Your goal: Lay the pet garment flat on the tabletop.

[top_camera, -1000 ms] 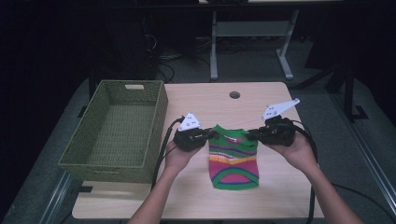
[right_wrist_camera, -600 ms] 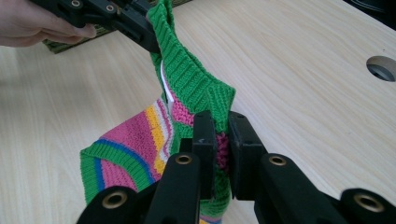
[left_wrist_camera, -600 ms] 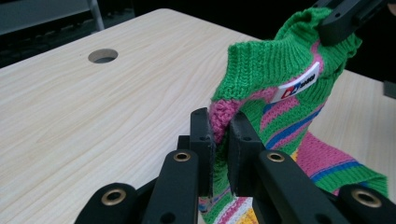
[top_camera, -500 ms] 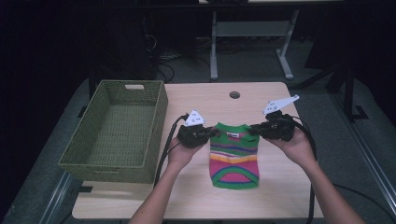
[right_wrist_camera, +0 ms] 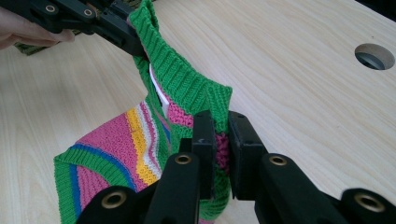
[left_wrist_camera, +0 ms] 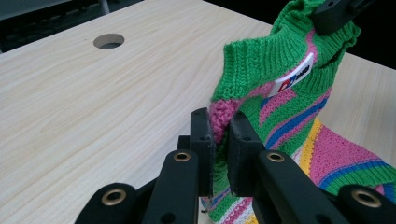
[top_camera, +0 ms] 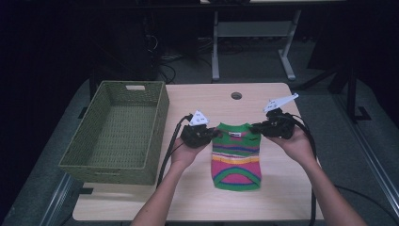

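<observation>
A small knitted sweater point(top_camera: 236, 153) with green, pink, yellow and blue stripes hangs between both grippers over the middle of the wooden table point(top_camera: 207, 99). Its hem trails on the tabletop. My left gripper point(top_camera: 214, 134) is shut on the sweater's left shoulder point(left_wrist_camera: 222, 119). The right gripper point(top_camera: 254, 128) is shut on its right shoulder point(right_wrist_camera: 222, 140). The green collar point(left_wrist_camera: 261, 65) with a white label point(left_wrist_camera: 294, 77) stretches between them. In the right gripper view the left gripper's black jaws pinch the far end of the collar point(right_wrist_camera: 154, 51).
An empty green woven basket point(top_camera: 117, 129) stands at the table's left side. A round cable hole point(top_camera: 236, 95) sits near the far edge. Black cables trail from both grippers toward the person. Beyond the table are a dark floor and a white desk frame point(top_camera: 254, 33).
Both grippers have lifted the top of the sweater slightly and carried it a little toward the far side, pulling the collar taut. Their grip has not changed.
</observation>
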Motion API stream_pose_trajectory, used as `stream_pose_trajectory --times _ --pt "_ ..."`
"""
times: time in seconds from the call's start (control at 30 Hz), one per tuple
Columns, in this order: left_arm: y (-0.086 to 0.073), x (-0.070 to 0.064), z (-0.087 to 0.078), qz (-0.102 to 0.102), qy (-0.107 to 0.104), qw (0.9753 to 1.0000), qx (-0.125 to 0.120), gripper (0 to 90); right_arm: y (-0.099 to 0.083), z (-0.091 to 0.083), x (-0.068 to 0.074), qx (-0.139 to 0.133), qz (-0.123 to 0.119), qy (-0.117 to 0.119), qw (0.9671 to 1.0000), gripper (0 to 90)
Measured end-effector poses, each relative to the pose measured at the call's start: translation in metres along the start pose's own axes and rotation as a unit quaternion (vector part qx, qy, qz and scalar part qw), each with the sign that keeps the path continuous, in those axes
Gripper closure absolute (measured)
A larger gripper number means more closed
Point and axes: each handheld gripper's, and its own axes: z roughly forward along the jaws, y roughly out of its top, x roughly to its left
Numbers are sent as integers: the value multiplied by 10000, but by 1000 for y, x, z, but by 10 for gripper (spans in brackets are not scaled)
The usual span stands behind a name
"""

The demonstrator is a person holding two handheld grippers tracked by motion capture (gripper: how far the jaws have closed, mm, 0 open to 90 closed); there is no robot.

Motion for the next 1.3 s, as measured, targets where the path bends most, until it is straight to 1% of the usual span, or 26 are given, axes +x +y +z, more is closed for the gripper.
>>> stream_pose_trajectory --times 0.1,0.27,0.3,0.37,0.43,0.6,0.63,0.73,0.77,0.8,0.87,0.93,0.97,1.0,1.03,1.07,1.17,1.2,1.23,1.27,1.3 --pt "0 1 2 -34 28 10000 1 820 1 1 -2 11 68 -2 10000 817" --pt "-1 3 6 -82 117 9999 34 820 1 3 -5 -15 32 -65 10000 814" --pt "-1 4 7 -93 133 9999 50 820 1 4 -5 -8 102 -66 9999 812" --pt "-1 5 8 -91 157 9998 75 820 1 6 -8 -3 81 -68 9999 811" --pt "-1 6 11 -125 161 9997 101 820 0 8 -10 14 138 -96 9999 809" --pt "1 9 17 -18 165 9997 196 820 -2 13 -17 41 221 -56 9997 809" --pt "0 9 18 -37 165 9997 188 820 -2 14 -19 51 254 -46 9997 808" --pt "0 11 21 -16 175 9995 264 820 -3 18 -24 51 300 -59 9995 804" --pt "0 12 22 -41 177 9995 253 819 -4 19 -25 44 306 -60 9995 805" --pt "0 13 23 -15 189 9995 269 819 -4 21 -26 47 339 -65 9994 804" --pt "1 13 25 -46 200 9994 262 819 -5 23 -29 61 320 -98 9994 800" --pt "2 14 25 -34 176 9994 301 819 -5 24 -30 52 361 -67 9993 798" --pt "2 14 26 -32 179 9994 303 819 -6 24 -31 55 347 -88 9993 798" --pt "2 14 26 -44 216 9994 266 819 -6 25 -32 49 346 -106 9993 794" --pt "2 15 26 -67 220 9994 256 819 -6 25 -33 29 326 -112 9994 794" --pt "2 15 26 -76 221 9994 248 820 -6 25 -33 24 355 -130 9993 794" --pt "1 16 27 -27 252 9992 303 818 -6 27 -35 -7 349 -149 9993 794" --pt "1 16 29 -84 331 9990 299 811 -6 27 -35 -22 353 -163 9992 795" --pt "0 17 30 -82 428 9985 335 768 -6 28 -35 -34 392 -124 9992 795" --pt "0 17 31 -106 467 9982 355 729 -6 30 -35 -35 418 -144 9990 794" --pt "0 17 31 -114 499 9980 361 712 -6 31 -36 8 397 -185 9990 774"
